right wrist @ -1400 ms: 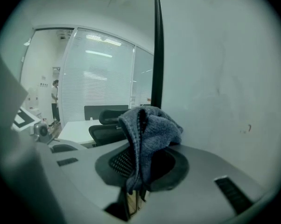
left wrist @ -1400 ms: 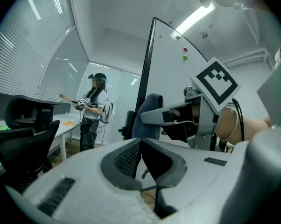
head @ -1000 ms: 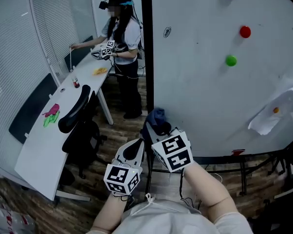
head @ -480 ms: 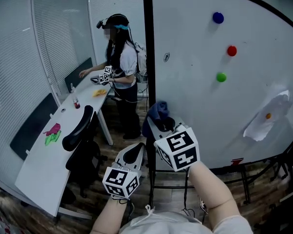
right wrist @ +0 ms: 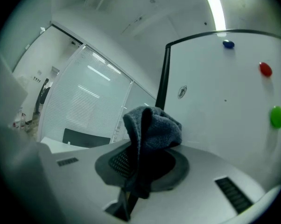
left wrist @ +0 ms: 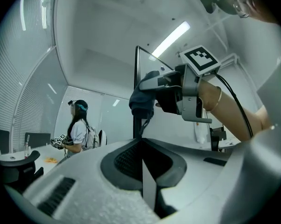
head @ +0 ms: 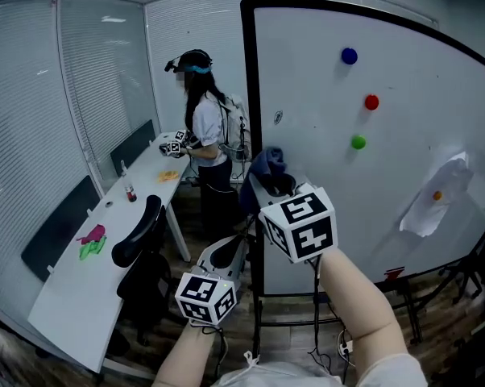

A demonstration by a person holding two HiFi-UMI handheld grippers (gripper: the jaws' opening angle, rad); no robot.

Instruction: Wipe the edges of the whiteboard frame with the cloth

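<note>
Nearest, the left gripper point(head: 229, 247) hangs low, its jaws pressed together on nothing, while the right gripper point(head: 276, 185) stays clamped on the bunched blue-grey terry cloth point(head: 267, 164). Over the last second that cloth has climbed from the lower end of the whiteboard's thin black frame point(head: 250, 79) to about halfway up its left edge, so an upward wipe seems under way, with the stretch toward the top-left corner and the other edges apparently left. Beyond, a person in a white top point(head: 204, 127) stands at the long white desk point(head: 81, 289).
</note>
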